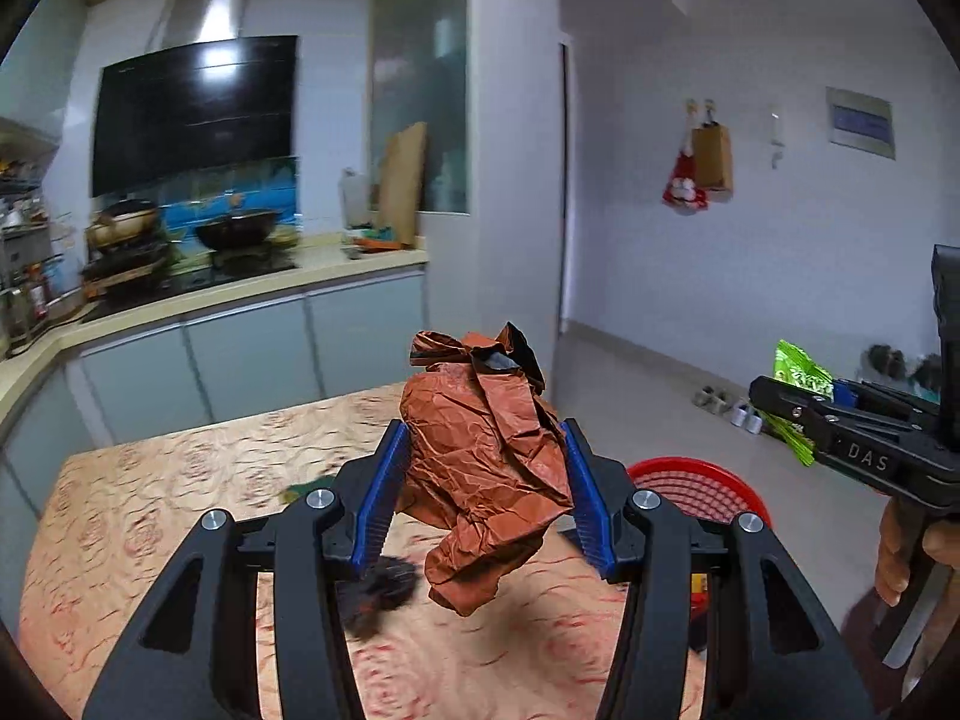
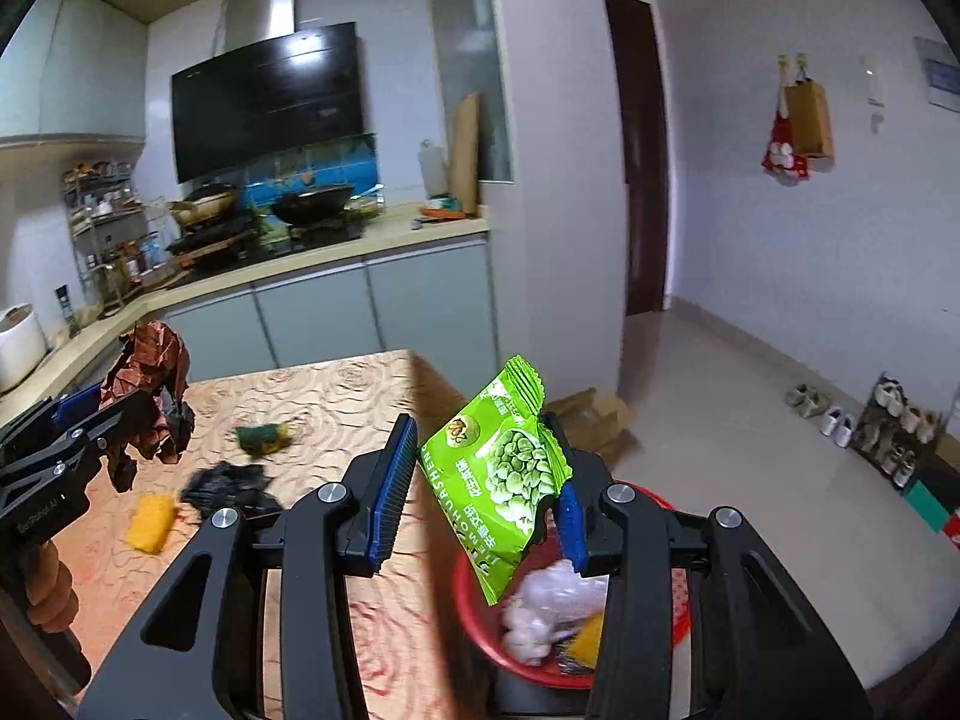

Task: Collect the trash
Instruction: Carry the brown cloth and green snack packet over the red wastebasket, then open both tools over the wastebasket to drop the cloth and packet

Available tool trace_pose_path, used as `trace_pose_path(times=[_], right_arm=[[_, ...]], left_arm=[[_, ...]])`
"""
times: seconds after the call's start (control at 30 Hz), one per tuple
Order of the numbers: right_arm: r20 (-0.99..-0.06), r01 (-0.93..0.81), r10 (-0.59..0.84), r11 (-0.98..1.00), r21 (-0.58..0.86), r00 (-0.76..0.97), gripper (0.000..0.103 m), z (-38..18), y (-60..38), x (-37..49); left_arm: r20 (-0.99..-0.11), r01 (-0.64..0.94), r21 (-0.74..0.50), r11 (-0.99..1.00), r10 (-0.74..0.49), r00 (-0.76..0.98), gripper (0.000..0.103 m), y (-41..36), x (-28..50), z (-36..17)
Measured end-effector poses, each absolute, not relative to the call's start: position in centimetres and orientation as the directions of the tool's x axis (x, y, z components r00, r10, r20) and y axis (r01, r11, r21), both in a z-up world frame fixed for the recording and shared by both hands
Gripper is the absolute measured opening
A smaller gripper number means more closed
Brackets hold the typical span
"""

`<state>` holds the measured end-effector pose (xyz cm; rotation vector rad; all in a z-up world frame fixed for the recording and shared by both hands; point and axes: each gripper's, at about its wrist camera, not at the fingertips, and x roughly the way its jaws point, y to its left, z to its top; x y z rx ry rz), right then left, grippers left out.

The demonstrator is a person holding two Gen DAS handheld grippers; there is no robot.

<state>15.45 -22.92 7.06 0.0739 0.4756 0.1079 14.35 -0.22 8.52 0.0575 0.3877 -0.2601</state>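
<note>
Beside the rose-patterned counter (image 2: 360, 630), the right gripper (image 2: 489, 474) holds a green snack packet (image 2: 498, 480) by 1 edge over the red plastic basket (image 2: 480, 618), while the left gripper (image 1: 480, 480), clamping a crumpled brown paper bag (image 1: 486, 462) over the counter, could drop it short.

Two grippers: the left gripper (image 1: 486, 480) at 6 o'clock, the right gripper (image 2: 486, 480) likewise. One brown wrapper (image 1: 486, 468). One green snack bag (image 2: 501, 480). One red basket (image 2: 480, 618) at 5 o'clock. Three scraps on one table (image 2: 372, 384): green (image 2: 261, 438), black (image 2: 231, 489), yellow (image 2: 151, 521).
</note>
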Motion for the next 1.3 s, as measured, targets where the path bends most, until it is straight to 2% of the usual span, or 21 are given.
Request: trace_pose_path(times=[0.43,0.83,1.17,1.3], right_arm=[[-0.526,0.003,0.02,0.999,0.043,0.851,0.041,3.7,-27.1,16.1],[-0.641,-0.004,0.036,0.999,0.051,0.767,0.041,-1.3,-28.6,18.7],[-0.65,-0.016,0.083,0.994,0.108,0.755,0.048,-1.9,-28.8,20.3],[-0.652,-0.023,0.126,0.986,0.164,0.747,0.052,-1.9,-29.0,20.8]], left_arm=[[-0.474,0.44,0.012,0.898,-0.382,0.793,0.049,-8.8,18.3,4.5],[-0.617,0.493,-0.024,0.87,-0.401,0.677,0.049,-12.7,22.9,-1.4],[-0.635,0.499,-0.036,0.866,-0.405,0.658,0.052,-13.5,24.1,-2.7],[-0.638,0.506,-0.046,0.861,-0.415,0.649,0.059,-13.8,24.1,-3.0]])
